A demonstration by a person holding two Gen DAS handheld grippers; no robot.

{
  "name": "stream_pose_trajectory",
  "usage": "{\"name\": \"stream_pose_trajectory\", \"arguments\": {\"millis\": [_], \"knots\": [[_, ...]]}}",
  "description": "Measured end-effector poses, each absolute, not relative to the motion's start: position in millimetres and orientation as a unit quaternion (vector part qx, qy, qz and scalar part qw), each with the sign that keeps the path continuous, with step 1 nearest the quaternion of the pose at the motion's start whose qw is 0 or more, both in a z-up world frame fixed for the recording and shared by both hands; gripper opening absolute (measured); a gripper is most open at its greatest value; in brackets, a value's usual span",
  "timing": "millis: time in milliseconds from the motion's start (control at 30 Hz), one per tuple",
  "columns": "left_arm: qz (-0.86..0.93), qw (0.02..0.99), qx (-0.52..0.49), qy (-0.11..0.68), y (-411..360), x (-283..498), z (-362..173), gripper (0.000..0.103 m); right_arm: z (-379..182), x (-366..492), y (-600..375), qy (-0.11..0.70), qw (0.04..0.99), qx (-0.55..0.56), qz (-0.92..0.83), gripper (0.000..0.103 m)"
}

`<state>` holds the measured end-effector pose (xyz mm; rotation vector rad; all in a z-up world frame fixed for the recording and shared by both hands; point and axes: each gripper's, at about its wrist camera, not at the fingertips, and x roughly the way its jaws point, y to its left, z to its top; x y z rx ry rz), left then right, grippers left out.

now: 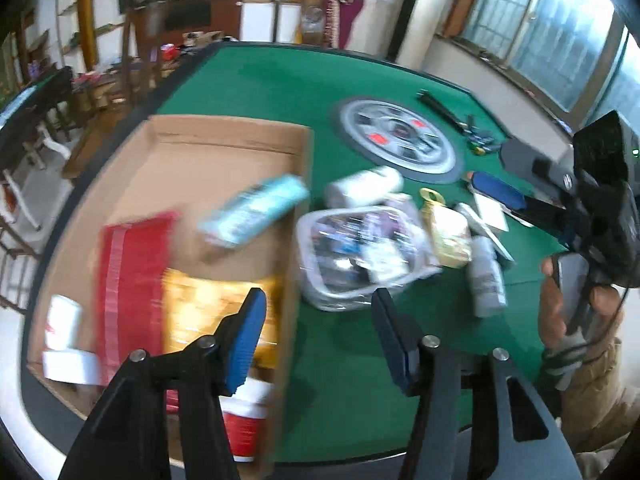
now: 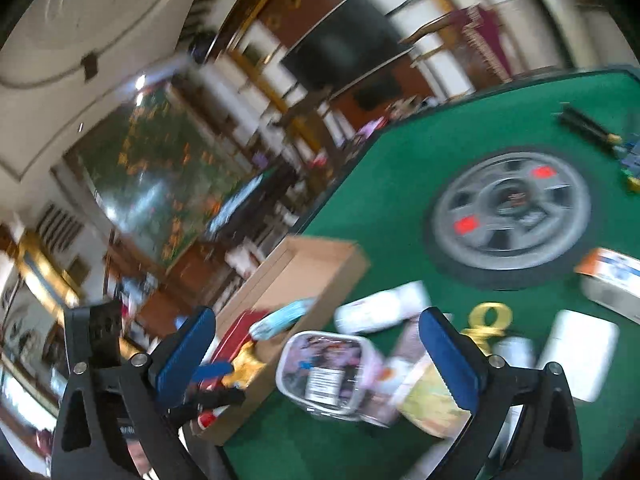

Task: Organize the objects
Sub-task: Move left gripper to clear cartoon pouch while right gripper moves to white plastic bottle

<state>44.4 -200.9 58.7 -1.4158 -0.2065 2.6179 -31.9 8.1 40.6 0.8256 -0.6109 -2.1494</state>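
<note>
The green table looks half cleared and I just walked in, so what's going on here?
A person with a gripper in each hand is sorting loose items into a cardboard box on the green table. A light blue packet sits at the box's edge, blurred. The left gripper and right gripper are both open and hold nothing. A clear pouch, white bottle and yellow packet are outside the box.

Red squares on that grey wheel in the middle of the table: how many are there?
2. On the wheel, one red square sits at the upper right, the other at the lower left. Blur may hide fainter marks.
</note>
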Motion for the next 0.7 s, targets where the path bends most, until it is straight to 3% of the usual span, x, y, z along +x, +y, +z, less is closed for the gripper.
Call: {"name": "stream_pose_trajectory", "arguments": {"millis": [167,467,567,700], "knots": [[0.857,0.1,-0.5,-0.071,-177,48,36,0.054,40,-40,23,-0.282,0.362,0.332,-0.824,0.103],[0.866,0.057,-0.494,-0.061,-170,26,22,0.055,41,-38,20,-0.266,0.372,0.327,-0.827,0.103],[0.869,0.047,-0.491,-0.045,-160,14,20,0.06,41,-36,24,-0.27,0.369,0.326,-0.827,0.103],[0.854,0.139,-0.495,-0.075,-140,14,22,0.061,44,-39,32,-0.281,0.364,0.322,-0.827,0.103]]}}
